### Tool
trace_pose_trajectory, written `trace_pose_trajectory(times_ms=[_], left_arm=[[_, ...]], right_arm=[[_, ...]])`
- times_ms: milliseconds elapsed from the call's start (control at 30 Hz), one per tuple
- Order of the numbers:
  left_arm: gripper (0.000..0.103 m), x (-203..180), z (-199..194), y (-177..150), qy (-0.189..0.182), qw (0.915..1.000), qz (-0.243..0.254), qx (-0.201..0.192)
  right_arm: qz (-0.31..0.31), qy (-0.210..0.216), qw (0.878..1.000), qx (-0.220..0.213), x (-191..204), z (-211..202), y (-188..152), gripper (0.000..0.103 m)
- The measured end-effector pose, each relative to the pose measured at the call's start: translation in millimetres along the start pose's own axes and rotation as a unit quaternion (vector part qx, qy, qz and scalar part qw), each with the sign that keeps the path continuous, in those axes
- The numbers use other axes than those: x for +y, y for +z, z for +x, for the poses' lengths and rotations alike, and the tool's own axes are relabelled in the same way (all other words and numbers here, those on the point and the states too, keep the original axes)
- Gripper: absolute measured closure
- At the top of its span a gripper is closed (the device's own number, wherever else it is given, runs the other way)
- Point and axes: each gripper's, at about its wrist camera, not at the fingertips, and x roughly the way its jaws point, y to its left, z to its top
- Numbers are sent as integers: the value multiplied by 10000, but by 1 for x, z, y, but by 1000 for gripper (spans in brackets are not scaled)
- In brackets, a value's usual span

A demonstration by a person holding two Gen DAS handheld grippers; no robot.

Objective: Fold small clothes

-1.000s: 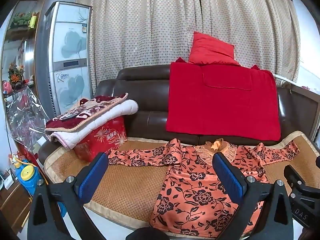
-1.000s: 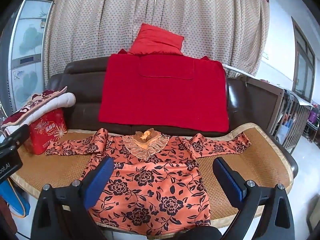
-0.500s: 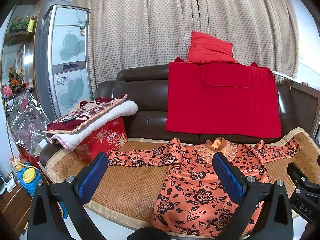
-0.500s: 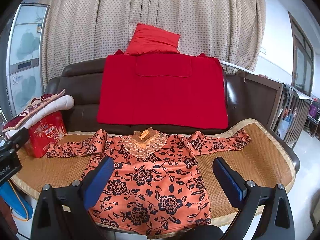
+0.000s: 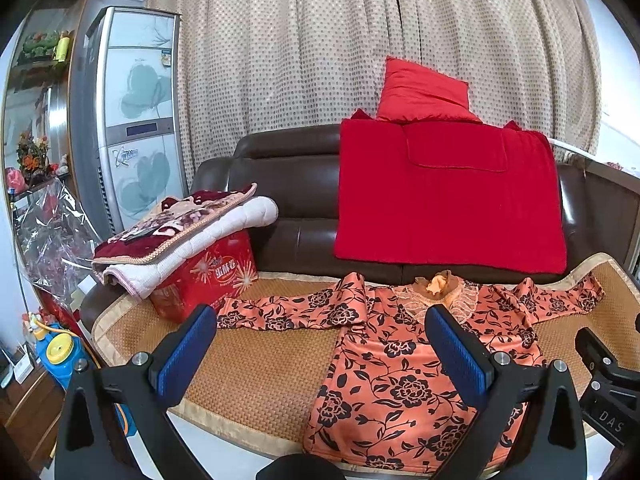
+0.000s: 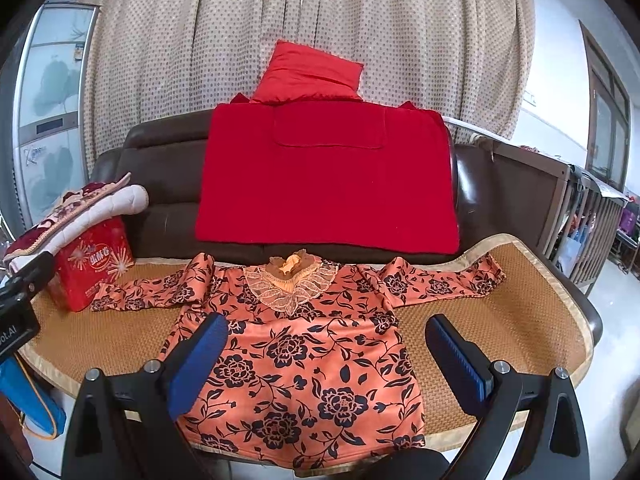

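An orange blouse with black flowers and a lace collar (image 6: 304, 352) lies flat, face up, sleeves spread, on a woven mat (image 6: 500, 312) over the sofa seat. It also shows in the left wrist view (image 5: 404, 364). My left gripper (image 5: 320, 344) is open and empty, held in front of the sofa's edge, above the blouse's left side and its left sleeve (image 5: 288, 312). My right gripper (image 6: 326, 344) is open and empty, held over the blouse's lower body. Neither touches the cloth.
A red gift box (image 5: 208, 276) with folded blankets (image 5: 188, 232) on top stands at the mat's left end. A red blanket (image 6: 328, 184) and red cushion (image 6: 312, 72) hang on the brown sofa back. A blue container (image 5: 56, 356) sits on the floor at left.
Both grippers have drifted slightly, so the view shifts a little. The blouse has not moved and both jaws stay open.
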Motion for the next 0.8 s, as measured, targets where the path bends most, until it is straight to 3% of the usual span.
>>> trace_pose_trajectory(times_ms=[800], left_arm=[[0, -21, 28, -1, -100, 9996, 213, 136]], right_arm=[[-51, -26, 9999, 152, 2, 35, -2, 2]])
